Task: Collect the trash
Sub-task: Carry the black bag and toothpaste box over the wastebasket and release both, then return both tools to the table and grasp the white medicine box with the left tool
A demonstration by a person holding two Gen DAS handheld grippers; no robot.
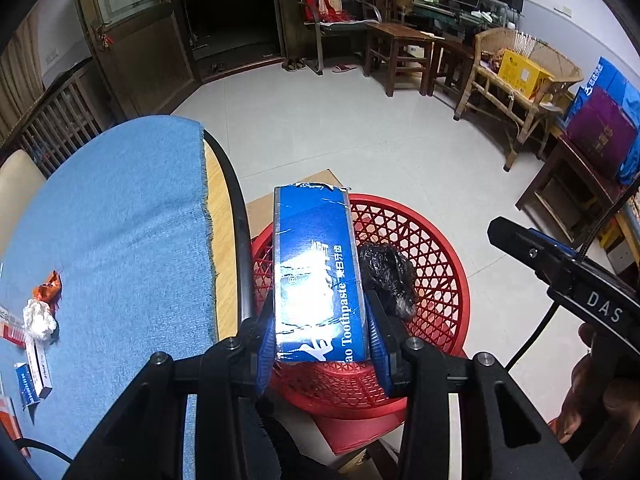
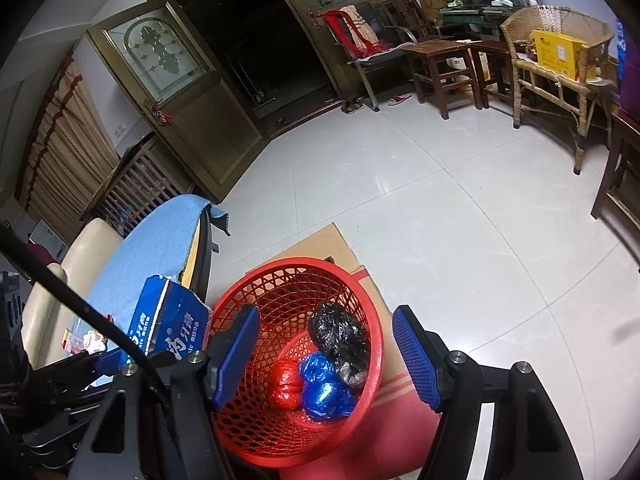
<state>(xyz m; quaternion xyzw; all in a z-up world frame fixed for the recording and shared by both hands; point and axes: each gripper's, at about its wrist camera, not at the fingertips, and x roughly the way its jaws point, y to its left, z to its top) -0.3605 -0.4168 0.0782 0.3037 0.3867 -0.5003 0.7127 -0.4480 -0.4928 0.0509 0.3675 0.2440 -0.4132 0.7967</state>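
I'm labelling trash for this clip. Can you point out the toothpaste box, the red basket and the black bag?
toothpaste box (image 1: pixel 320 272), left wrist view, on its blue top face.
red basket (image 2: pixel 320 268), right wrist view, on its far rim.
black bag (image 2: pixel 340 336), right wrist view, on its crumpled middle.

Your basket (image 2: pixel 248 292) sits on cardboard (image 2: pixel 320 240) right of the table (image 1: pixel 120 208) — three bags (image 2: pixel 340 332) inside. Toothpaste box (image 1: pixel 316 272) above its rim — wrappers (image 1: pixel 40 312) left on the table.
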